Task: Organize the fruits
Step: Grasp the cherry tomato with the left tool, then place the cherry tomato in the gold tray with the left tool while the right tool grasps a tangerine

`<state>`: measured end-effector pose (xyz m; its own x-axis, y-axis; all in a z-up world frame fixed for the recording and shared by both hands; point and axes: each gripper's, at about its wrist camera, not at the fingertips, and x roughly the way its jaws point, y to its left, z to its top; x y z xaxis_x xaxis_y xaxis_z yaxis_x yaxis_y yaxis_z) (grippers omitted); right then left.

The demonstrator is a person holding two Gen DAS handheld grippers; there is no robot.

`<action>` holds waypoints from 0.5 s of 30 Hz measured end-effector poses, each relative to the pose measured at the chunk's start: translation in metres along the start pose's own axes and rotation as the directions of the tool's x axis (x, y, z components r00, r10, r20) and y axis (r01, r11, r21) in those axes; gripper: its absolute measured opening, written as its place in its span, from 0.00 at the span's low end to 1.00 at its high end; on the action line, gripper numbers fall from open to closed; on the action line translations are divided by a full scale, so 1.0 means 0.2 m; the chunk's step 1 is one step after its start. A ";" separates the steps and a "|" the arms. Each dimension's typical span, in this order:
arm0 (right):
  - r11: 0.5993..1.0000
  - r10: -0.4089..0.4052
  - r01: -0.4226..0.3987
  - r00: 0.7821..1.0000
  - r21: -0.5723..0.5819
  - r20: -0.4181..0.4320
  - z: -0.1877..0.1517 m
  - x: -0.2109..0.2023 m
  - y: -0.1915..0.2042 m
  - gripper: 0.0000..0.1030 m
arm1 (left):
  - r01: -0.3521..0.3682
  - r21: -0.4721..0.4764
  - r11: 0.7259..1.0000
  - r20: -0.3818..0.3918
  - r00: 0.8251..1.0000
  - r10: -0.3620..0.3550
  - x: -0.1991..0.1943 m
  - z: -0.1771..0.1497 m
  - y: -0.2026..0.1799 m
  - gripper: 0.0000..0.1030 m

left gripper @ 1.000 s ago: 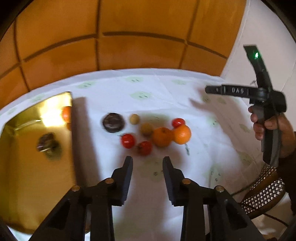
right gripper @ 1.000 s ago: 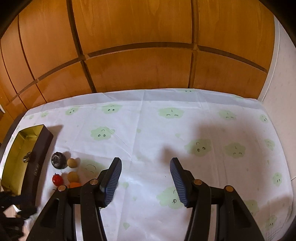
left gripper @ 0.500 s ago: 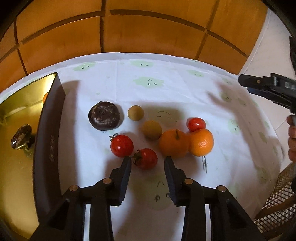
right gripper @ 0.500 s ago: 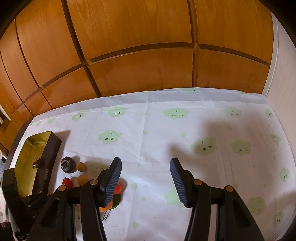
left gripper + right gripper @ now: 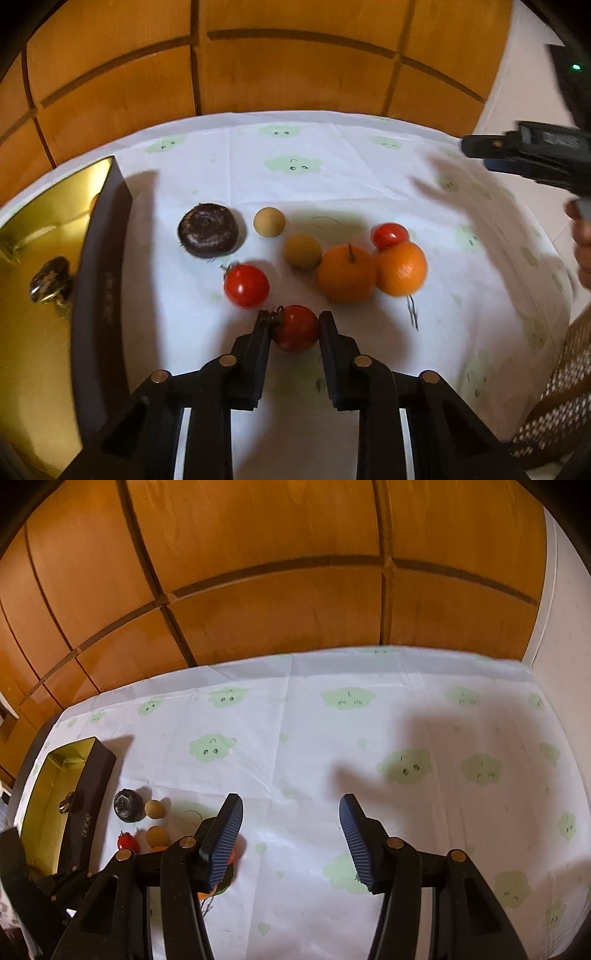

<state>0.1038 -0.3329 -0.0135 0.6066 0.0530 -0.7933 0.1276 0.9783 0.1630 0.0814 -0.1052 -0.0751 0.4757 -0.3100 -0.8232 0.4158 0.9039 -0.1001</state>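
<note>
On the white cloud-print cloth lies a cluster of fruit: two oranges [image 5: 345, 273] [image 5: 400, 267], a small tomato [image 5: 389, 235], two tan round fruits [image 5: 269, 222] [image 5: 302, 252], a dark ridged fruit [image 5: 207, 229] and a red tomato [image 5: 246, 285]. My left gripper [image 5: 293, 326] is low over the cloth, its jaws closing on a second red tomato [image 5: 295, 330], and both pads touch it. A gold-lined dark box [image 5: 99, 295] at the left holds a dark fruit [image 5: 50, 280]. My right gripper [image 5: 291, 823] hovers open over bare cloth, right of the fruit.
Wooden panelling [image 5: 295, 590] backs the table. A white wall [image 5: 561, 627] runs along the right edge. A woven chair back [image 5: 554, 406] shows at the lower right of the left wrist view. A person's hand [image 5: 580, 236] holds the right gripper there.
My left gripper came down and forward to the fruit cluster and closed around the nearest red tomato. The right gripper stayed open in about the same place.
</note>
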 end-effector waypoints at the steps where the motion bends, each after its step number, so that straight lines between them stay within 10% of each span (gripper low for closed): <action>1: 1.000 0.007 -0.007 1.000 0.010 -0.011 0.00 0.01 -0.01 0.54 | 0.002 0.010 1.000 0.007 1.000 -0.002 -0.02 -0.03 0.00 0.25; 15: 0.968 0.250 -0.235 0.943 0.093 -0.219 -0.07 0.20 0.10 0.48 | 0.003 0.014 1.000 0.043 0.999 -0.003 -0.04 -0.18 0.01 0.26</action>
<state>0.1185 -0.3084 -0.0501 0.4324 0.3386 -0.8357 0.0539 0.9155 0.3988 0.0503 -0.0894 -0.0893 0.5071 -0.3255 -0.7981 0.4280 0.8988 -0.0946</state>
